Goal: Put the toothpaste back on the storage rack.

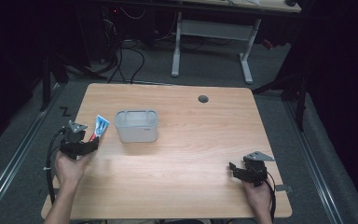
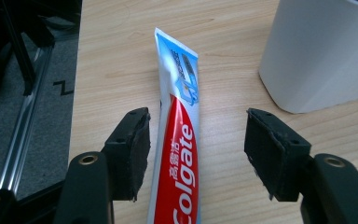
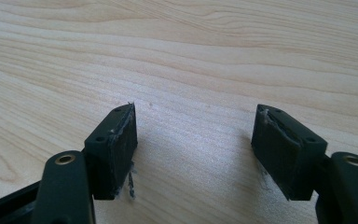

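A: Where is the tube [image 2: 179, 140]?

B: It lies on the table [image 1: 191, 140], just left of the white bin [image 1: 136, 126]. The left gripper [image 2: 196, 156] has its 2 jaws spread around it, and the tube lies close beside 1 jaw.

A: How will it handle?

B: I think light and soft, a bit slippery. Better to take it at the red middle part, not at the thin flat end.

A: And the right gripper [image 3: 193, 149]?

B: Open, with nothing between, well right of the bin. The high view shows both hands; the left gripper view shows the tube's print.
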